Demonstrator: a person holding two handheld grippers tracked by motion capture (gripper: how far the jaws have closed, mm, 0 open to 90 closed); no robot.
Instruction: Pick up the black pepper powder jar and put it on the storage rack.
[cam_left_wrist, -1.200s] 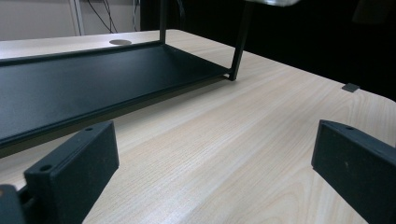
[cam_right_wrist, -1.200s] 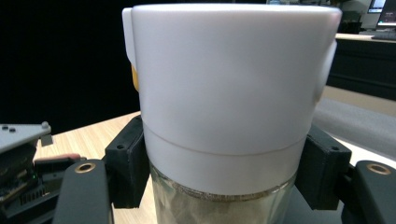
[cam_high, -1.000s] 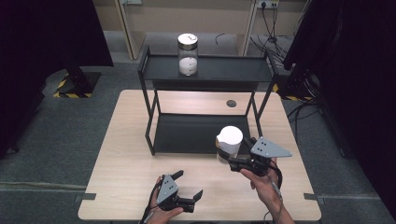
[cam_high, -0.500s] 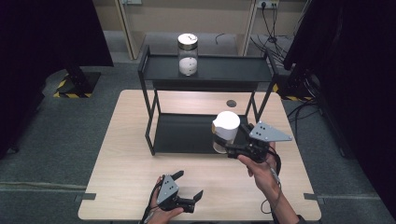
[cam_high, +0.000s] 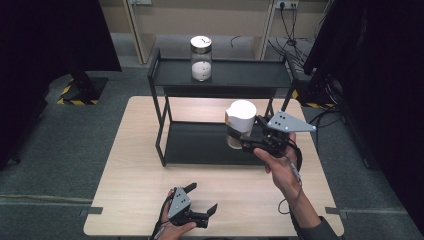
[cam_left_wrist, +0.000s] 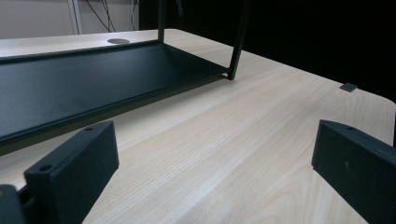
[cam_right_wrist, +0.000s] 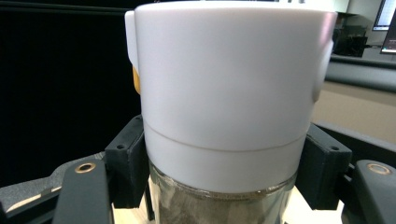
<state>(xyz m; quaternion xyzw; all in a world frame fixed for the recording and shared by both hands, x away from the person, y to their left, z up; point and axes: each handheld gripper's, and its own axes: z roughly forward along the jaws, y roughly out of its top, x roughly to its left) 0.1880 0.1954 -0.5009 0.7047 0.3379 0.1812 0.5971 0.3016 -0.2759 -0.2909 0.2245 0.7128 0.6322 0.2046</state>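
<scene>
My right gripper (cam_high: 239, 141) is shut on a glass jar with a tall white lid (cam_high: 240, 123), held upright in the air over the right part of the black rack's lower shelf (cam_high: 200, 142). In the right gripper view the jar (cam_right_wrist: 224, 102) sits between both pads (cam_right_wrist: 127, 163), which press on it just under the lid. A second glass jar with white contents (cam_high: 201, 58) stands on the rack's top shelf (cam_high: 250, 77). My left gripper (cam_high: 202, 204) rests open near the table's front edge, and its jaws frame bare wood (cam_left_wrist: 219, 154) in the left gripper view.
The two-tier black rack stands at the back middle of the light wooden table (cam_high: 135, 170). A round hole (cam_left_wrist: 118, 41) in the tabletop lies behind the rack. Dark curtains and cables ring the table on the grey floor.
My right gripper has lifted the white-lidded jar up and farther back, from low at the rack's right front to above the lower shelf. The left gripper has stayed put.
</scene>
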